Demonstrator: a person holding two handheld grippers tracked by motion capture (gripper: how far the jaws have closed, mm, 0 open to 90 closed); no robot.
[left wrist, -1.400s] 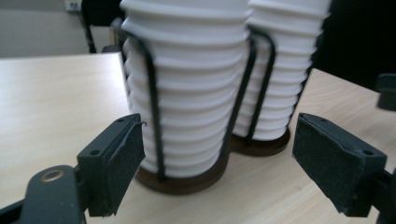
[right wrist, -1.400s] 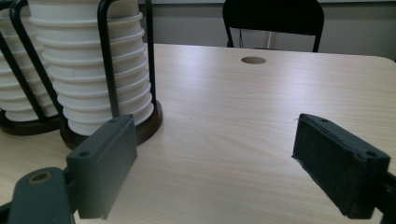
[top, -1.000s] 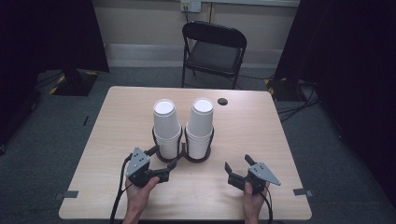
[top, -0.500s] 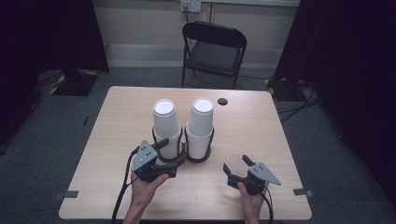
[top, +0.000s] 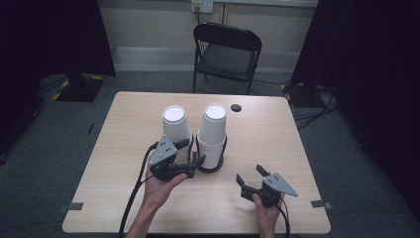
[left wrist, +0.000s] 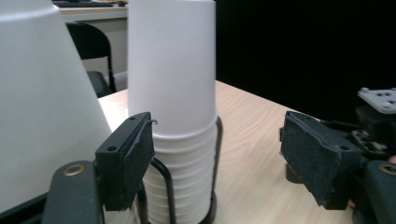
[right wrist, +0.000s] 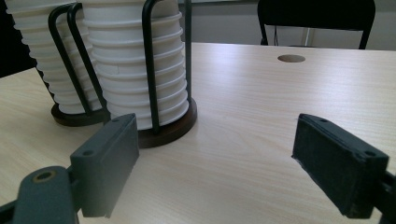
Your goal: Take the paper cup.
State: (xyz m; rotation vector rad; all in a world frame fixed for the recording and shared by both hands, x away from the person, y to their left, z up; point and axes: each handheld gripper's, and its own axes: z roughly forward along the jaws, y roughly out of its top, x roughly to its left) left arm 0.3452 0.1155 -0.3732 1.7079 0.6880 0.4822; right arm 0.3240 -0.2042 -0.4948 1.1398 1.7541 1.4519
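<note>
Two stacks of white paper cups stand upside down in black wire holders at mid-table: the left stack (top: pixel 174 126) (left wrist: pixel 42 93) (right wrist: pixel 42 60) and the right stack (top: pixel 213 131) (left wrist: pixel 173 70) (right wrist: pixel 135 70). My left gripper (top: pixel 192 151) (left wrist: pixel 217 163) hovers low in front of them, pointing between the stacks. Its jaws have just been closing, but they still stand apart. The right stack rises just beyond them, and no pad presses on it. My right gripper (top: pixel 249 174) (right wrist: pixel 215 158) rests open near the front edge, aimed at the right holder's dark base (right wrist: pixel 168 128), with bare table between its jaws.
The light wooden table (top: pixel 277 139) has a round cable hole (top: pixel 236 107) behind the stacks. A black folding chair (top: pixel 225 49) stands beyond the far edge. A cable trails from the left gripper off the front edge. Dark curtains hang on both sides.
The left gripper has risen and moved forward and right, up against the cup stacks, and its jaws have narrowed. The right gripper has stayed put.
</note>
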